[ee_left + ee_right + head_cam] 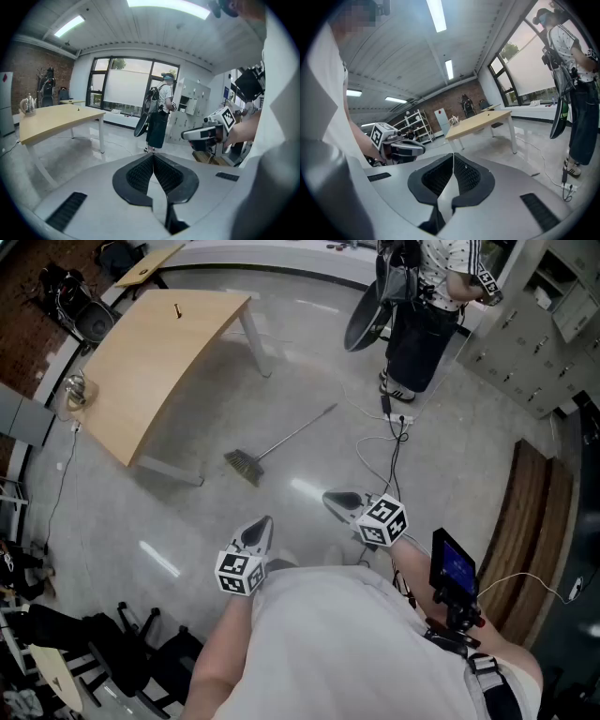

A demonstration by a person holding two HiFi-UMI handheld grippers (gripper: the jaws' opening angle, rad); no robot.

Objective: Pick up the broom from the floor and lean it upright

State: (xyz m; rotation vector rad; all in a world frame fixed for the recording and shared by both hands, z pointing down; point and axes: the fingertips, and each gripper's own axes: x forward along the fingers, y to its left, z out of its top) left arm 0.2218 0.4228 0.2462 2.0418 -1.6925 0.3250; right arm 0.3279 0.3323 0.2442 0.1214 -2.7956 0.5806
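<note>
Left claw (259,529) and right claw (337,502) were both closed, empty (neither touching anything), with the broom (281,441) flat on the floor (141,512) ahead, handle slanting away rightward, bristles probably nearer the left one.

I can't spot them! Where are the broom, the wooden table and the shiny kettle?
Grey long-handled broom (289,436): head view, mid-handle.
Light wooden table (159,352): head view, bare tabletop.
Shiny silver kettle (75,390): head view, its body.

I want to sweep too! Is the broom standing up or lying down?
Lying down. The broom lies flat on the floor near the table, its handle leaning on nothing.
</note>
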